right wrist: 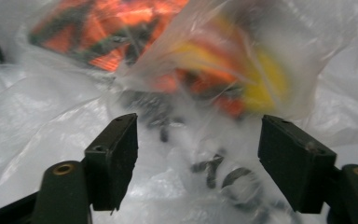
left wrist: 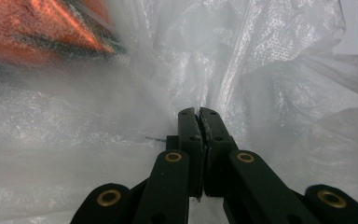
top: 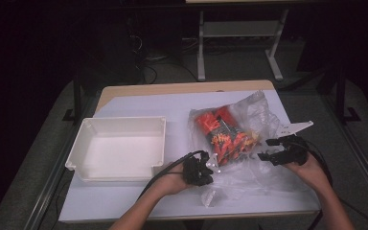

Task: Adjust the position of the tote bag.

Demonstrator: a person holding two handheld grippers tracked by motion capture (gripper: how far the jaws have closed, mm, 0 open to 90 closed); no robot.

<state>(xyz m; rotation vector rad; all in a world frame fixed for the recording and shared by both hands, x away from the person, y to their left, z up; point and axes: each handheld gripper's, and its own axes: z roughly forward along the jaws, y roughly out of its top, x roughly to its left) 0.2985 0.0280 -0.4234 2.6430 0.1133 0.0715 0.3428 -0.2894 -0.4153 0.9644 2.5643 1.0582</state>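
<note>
Nearest me, the left gripper (left wrist: 199,114) was pinched tight on a fold of the crinkly clear plastic bag (top: 263,170) lying right of the white square plastic tray (top: 120,146). Beyond, the right gripper (right wrist: 198,154) stood wide, gripping nothing. The thin film might tear or slip, I thought, spilling the orange snack packets (top: 223,134).

A crumpled clear plastic bag (top: 249,143) lies spread on the desk (top: 139,201), just right of the white tray (top: 120,146). Inside it sit orange-red snack packets (top: 223,134) with black and yellow print, bunched at the end of the bag farther from the person, nearest the tray's far right corner.
</note>
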